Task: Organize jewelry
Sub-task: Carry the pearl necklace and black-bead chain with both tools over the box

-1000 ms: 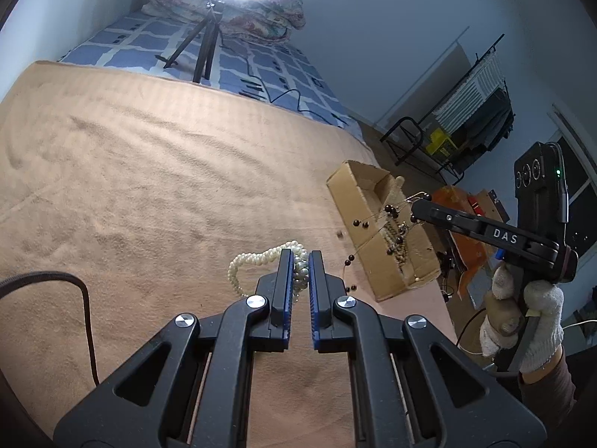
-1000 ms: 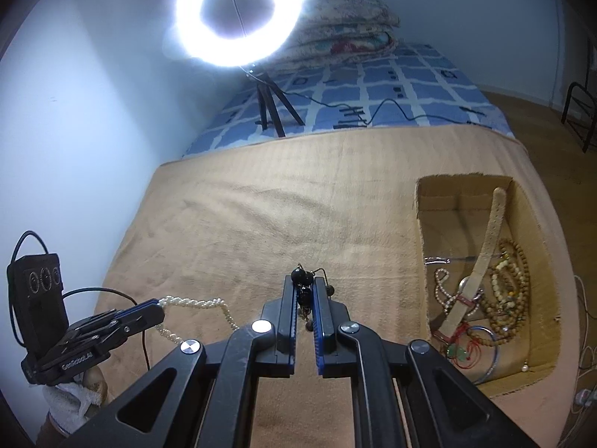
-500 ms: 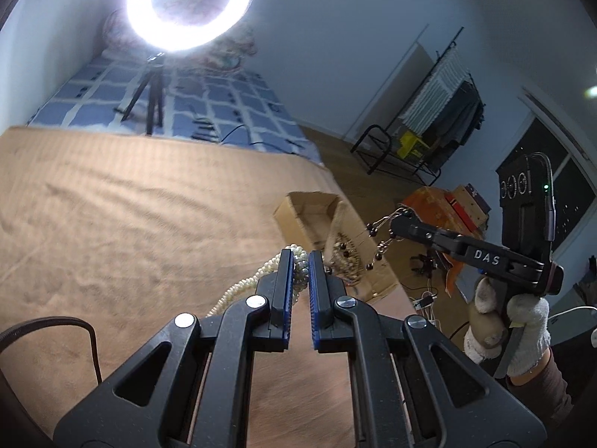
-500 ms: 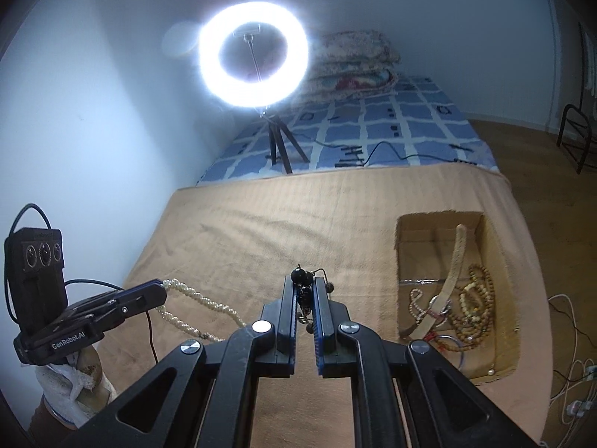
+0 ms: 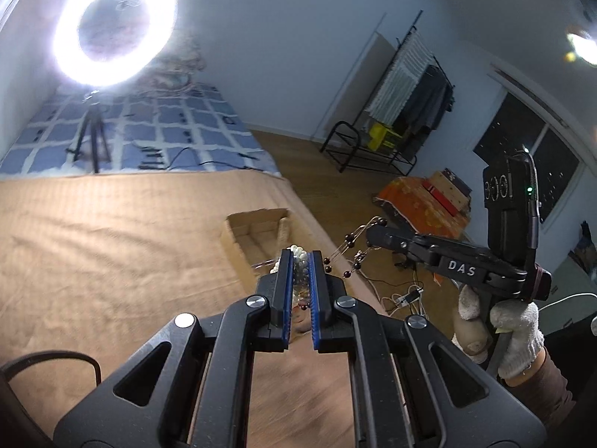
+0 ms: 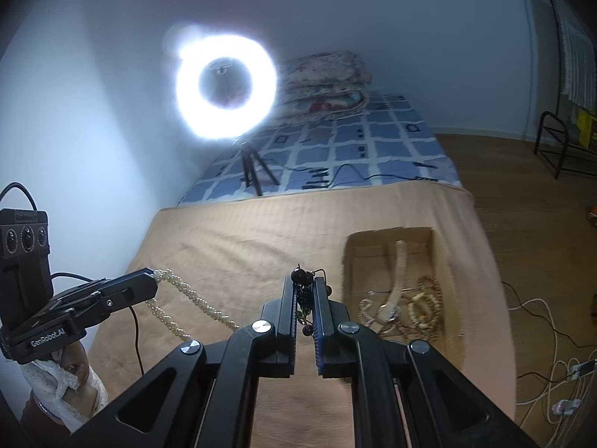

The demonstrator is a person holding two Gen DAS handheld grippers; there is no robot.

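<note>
My left gripper [image 5: 300,253] is shut on a white pearl necklace [image 5: 298,257]; in the right wrist view the same pearl necklace [image 6: 186,291] hangs from the left gripper [image 6: 151,280] down toward the tan blanket. My right gripper [image 6: 303,280] is shut on a dark bead necklace [image 6: 300,278], whose wire strands and dark beads [image 5: 349,244] dangle from the right gripper [image 5: 371,233] in the left wrist view. An open cardboard box [image 6: 421,235] lies on the blanket to the right, holding several bead strings and a pale strap. Both grippers are raised above the bed.
A tan blanket [image 6: 242,239] covers the near bed; a blue checked sheet lies beyond. A lit ring light [image 6: 227,87] on a tripod stands at the back. Folded quilts, a clothes rack [image 5: 406,86], floor cables and an orange cloth pile sit to the right.
Both grippers rose from the blanket with their necklaces. The pearl necklace left the bed and now hangs. The box looks smaller and lower in both views.
</note>
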